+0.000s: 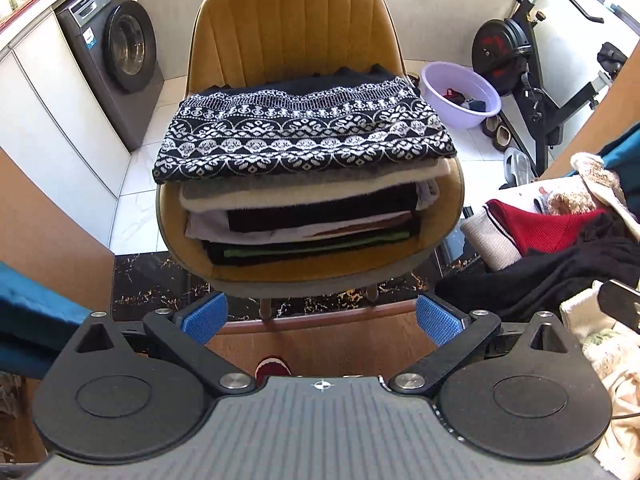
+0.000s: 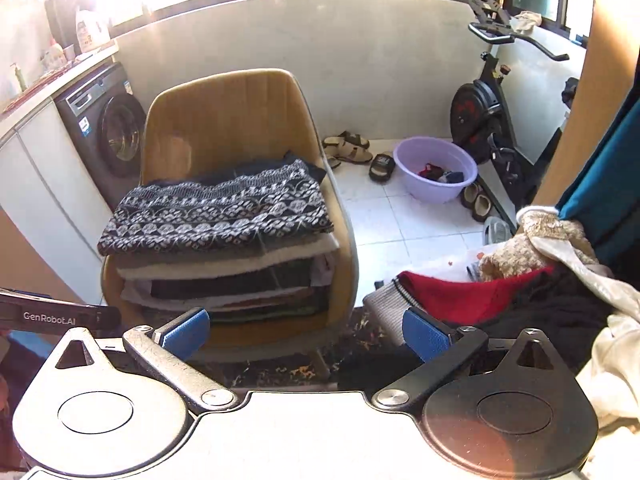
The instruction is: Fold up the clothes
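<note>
Ahead of both spread, empty tools, left tool (image 1: 320,318) and right tool (image 2: 306,334), lay soft, light clothes (image 2: 500,300); the red sweater (image 2: 460,294) looked limp, best pinched at an edge.

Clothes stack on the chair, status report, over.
Left gripper open, empty. Right gripper open, empty. Folded stack neat on chair; unfolded pile waiting to the right. Nothing in the way.

Mustard upholstered chair (image 2: 224,120) at centre; grey front-loading washing machine (image 2: 106,128) beside white cabinets (image 1: 52,120) — left. Right: lilac plastic basin (image 2: 434,172), exercise bike (image 2: 492,120), sandals (image 2: 348,148) on white tiled floor (image 2: 384,216).
</note>
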`<action>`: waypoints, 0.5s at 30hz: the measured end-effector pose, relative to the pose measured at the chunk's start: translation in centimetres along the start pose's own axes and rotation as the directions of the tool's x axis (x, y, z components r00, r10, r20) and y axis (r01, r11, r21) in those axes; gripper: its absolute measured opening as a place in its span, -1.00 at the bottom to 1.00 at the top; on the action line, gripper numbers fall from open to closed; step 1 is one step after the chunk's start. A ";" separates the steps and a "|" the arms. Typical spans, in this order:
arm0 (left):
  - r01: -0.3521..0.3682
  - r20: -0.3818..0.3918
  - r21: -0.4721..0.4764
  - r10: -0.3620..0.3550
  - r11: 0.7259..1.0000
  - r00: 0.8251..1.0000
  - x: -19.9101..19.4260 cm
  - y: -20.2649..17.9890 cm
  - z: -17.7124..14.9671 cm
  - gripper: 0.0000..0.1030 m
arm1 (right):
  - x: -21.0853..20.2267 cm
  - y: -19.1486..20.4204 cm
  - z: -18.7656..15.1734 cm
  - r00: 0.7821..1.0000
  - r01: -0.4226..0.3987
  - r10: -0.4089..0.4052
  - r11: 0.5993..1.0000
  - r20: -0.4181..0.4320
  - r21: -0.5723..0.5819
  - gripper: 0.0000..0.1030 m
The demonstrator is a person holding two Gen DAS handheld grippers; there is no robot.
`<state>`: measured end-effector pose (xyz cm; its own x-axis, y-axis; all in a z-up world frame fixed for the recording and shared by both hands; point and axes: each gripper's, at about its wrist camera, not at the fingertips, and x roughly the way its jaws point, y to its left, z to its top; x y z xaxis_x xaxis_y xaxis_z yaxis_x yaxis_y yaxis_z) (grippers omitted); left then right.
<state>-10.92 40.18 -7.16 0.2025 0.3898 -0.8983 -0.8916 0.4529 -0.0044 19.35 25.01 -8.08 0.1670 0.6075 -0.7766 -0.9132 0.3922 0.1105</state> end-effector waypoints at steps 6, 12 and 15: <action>-0.050 0.019 0.006 0.050 0.999 0.999 -2.4 0.1 -2.4 0.99 | -2.4 2.0 -3.8 1.000 0.024 -0.023 1.000 -0.020 0.019 0.98; -0.047 0.060 -0.049 0.050 0.998 0.997 -3.8 3.0 -3.1 0.99 | -3.9 3.4 -4.2 0.997 0.081 -0.082 0.994 0.010 0.067 0.98; -0.049 0.041 -0.054 0.051 0.997 0.998 -4.0 4.6 -3.6 0.99 | -3.8 4.5 -4.0 0.996 0.093 -0.093 0.989 -0.001 0.114 0.98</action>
<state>-17.31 37.84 -5.13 0.1734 0.4454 -0.8784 -0.9211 0.3890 0.0154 13.10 21.72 -7.17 0.2510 0.5677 -0.7841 -0.8455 0.5229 0.1079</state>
